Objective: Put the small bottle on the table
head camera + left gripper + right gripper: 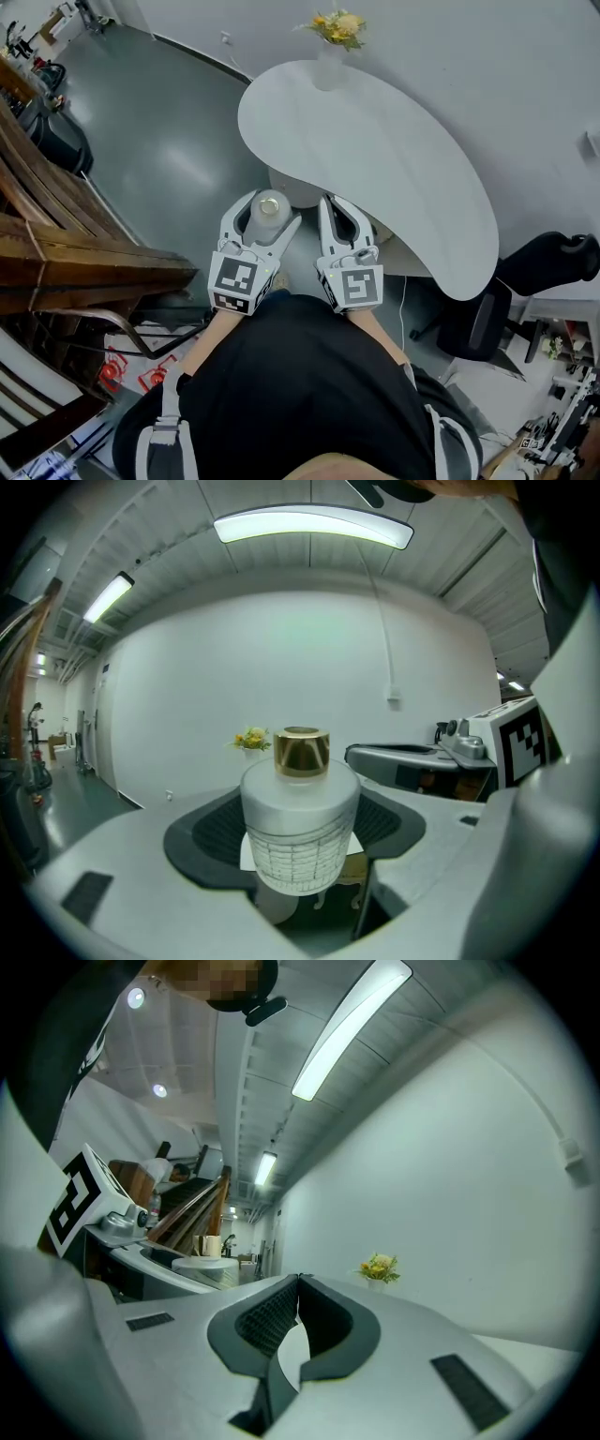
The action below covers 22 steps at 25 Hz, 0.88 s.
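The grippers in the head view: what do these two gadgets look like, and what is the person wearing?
The left gripper and right gripper are pale grey plastic, with curved jaws lined in dark ribbed pads. Each carries a cube printed with black-and-white square markers. The person wears a black top with grey straps.

The head view looks steeply down from above the person's torso (pixel 309 384), with the flower vase (pixel 336 37) far off at the frame's top and the left gripper (pixel 267 210) and right gripper (pixel 331 206) close under the lens. Each gripper view sits low behind its own jaws, facing level toward that vase, small and distant; the small bottle (pixel 300 822) stands very near the left lens. All three views share the vase and the wall (pixel 487 56) behind it.
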{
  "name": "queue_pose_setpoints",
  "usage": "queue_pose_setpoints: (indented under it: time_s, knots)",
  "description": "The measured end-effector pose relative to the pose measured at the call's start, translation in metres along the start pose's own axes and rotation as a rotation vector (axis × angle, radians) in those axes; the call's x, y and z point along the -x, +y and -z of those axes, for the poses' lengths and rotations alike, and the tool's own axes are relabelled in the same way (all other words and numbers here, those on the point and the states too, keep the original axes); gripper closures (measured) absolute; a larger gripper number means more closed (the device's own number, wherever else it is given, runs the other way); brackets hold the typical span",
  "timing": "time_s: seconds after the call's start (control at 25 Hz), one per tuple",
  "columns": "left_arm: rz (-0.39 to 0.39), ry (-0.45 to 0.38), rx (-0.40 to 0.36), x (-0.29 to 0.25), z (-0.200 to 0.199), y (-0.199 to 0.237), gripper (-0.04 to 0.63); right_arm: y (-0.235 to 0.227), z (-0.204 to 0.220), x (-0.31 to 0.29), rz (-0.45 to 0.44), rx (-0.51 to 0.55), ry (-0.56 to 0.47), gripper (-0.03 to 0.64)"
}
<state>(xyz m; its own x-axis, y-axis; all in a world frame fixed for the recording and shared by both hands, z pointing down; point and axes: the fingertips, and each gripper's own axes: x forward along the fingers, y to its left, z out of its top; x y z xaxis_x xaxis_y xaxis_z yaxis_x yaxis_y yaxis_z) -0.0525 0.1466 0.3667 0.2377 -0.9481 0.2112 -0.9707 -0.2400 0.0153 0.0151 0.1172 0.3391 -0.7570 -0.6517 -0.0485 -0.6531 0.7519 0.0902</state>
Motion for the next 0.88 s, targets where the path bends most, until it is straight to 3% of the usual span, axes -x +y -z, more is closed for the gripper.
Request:
queue_pose_setpoints:
  time_s: [0.88]
  knots:
    - [0.018,0.009,0.032,-0.042,0.002,0.055,0.262,-0.009,0.009,-0.065,0.010,0.001,0.014,0.594]
